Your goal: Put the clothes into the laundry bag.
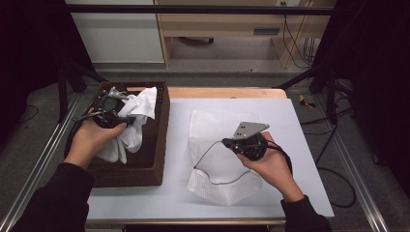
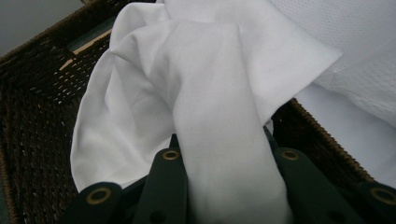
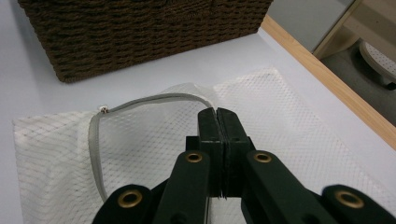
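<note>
While our right gripper [image 3: 218,116] is pinching the mesh bag [image 1: 220,159] with jaws fully closed to keep its mouth open on the table [image 1: 300,140], our left gripper [image 1: 109,108] is clamping the white cloth [image 2: 187,93] over the basket [image 1: 154,159]

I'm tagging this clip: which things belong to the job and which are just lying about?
In the job:
white cloth in the left hand-held gripper
mesh laundry bag pinched by the right hand-held gripper
wicker basket

Lying about:
cables
</note>
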Demonstrator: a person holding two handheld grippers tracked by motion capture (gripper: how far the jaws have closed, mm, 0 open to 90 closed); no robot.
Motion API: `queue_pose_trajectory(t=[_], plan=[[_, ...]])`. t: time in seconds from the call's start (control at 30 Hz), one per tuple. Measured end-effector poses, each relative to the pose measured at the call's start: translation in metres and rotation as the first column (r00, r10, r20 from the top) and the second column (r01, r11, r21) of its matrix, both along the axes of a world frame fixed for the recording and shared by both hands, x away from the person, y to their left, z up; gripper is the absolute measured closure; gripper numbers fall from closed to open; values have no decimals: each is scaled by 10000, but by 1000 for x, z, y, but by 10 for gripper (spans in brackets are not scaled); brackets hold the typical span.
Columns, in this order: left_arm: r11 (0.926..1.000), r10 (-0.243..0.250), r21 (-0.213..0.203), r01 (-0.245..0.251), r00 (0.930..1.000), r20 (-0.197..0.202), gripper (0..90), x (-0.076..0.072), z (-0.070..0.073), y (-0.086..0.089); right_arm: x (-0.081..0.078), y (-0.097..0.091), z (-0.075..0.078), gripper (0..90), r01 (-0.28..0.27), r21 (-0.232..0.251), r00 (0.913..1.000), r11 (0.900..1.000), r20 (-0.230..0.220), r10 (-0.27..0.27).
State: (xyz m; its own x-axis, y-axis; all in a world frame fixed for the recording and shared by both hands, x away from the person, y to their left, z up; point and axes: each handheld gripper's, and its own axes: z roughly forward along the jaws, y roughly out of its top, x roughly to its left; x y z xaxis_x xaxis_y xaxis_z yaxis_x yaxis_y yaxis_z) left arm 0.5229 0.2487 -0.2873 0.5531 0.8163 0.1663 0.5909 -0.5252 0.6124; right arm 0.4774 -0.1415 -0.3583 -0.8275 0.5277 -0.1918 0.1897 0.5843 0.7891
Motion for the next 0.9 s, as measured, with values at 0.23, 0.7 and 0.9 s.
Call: queue_pose_trajectory(t=[0.23, 0.7, 0.9], plan=[[9990, -439, 88, 437, 9988, 198, 741, -11, 12, -15, 1, -2, -1, 899, 21, 93, 10000, 10000, -89, -20], [9944, -1017, -238, 1027, 9939, 420, 741, -32, 27, -34, 2, -6, 0, 899, 28, 384, 9997, 9993, -224, -20], [9902, -1310, -409, 1332, 9900, 531, 741, -45, 35, -43, 3, -8, 0, 899, 45, 449, 9997, 9990, -240, -34]])
